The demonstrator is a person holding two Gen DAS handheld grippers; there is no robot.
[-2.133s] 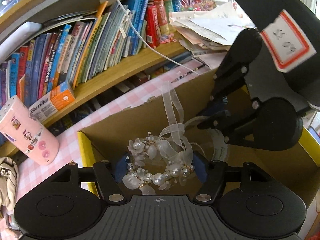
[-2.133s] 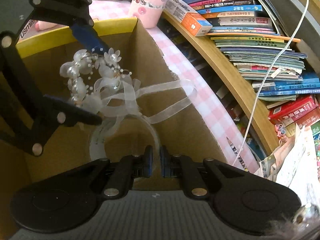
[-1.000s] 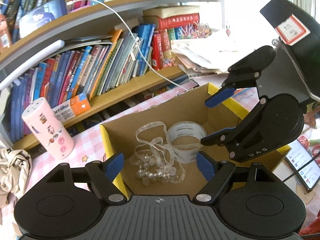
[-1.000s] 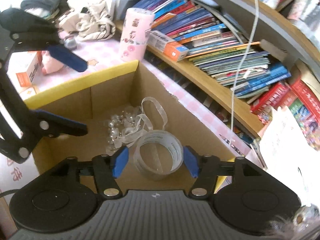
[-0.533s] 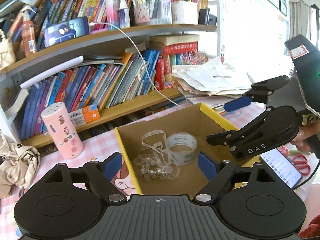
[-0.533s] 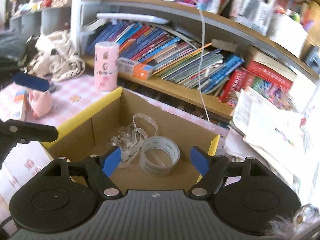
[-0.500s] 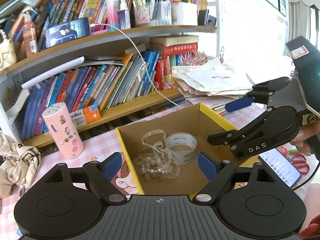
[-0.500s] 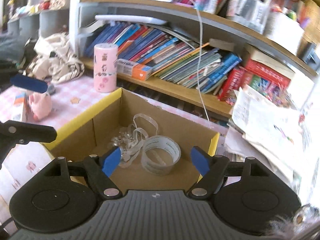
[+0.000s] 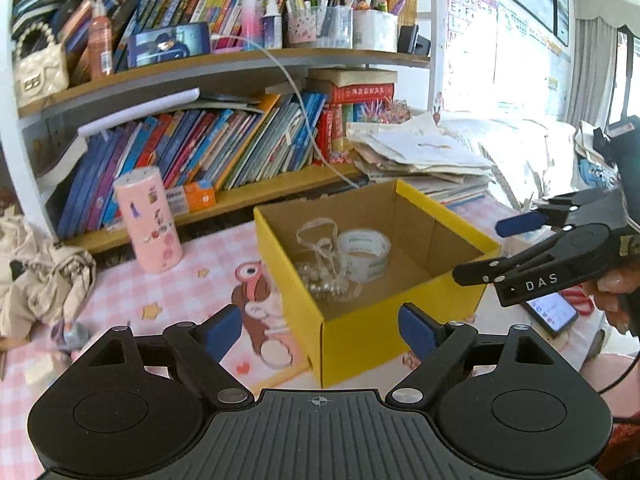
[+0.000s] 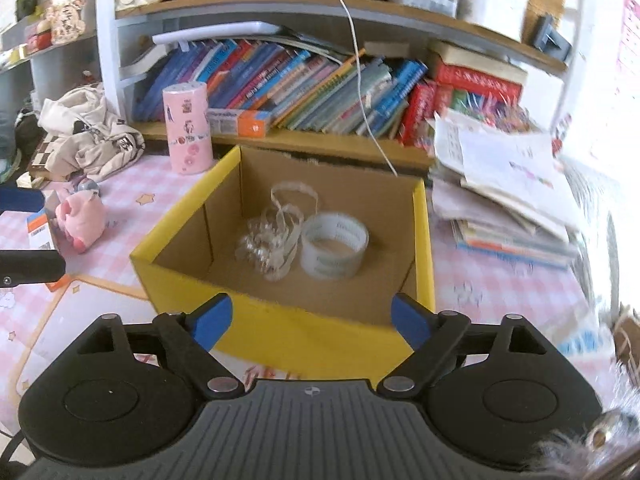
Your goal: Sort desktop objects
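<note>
The left claw (image 10: 16, 232) enters the right wrist view only as two tips at the left edge, the rest cut off; the yellow box (image 9: 360, 344) hides the counter (image 9: 132, 296) behind its near wall in the left wrist view; the beaded ribbon piece (image 10: 268, 248) is too small to make out bead by bead; the paper stack (image 10: 520, 200) smears into blur toward the right edge; print on the tape roll (image 10: 334, 246) is unreadable; the phone (image 9: 550, 312) lies half behind the right claw (image 9: 496, 246).
</note>
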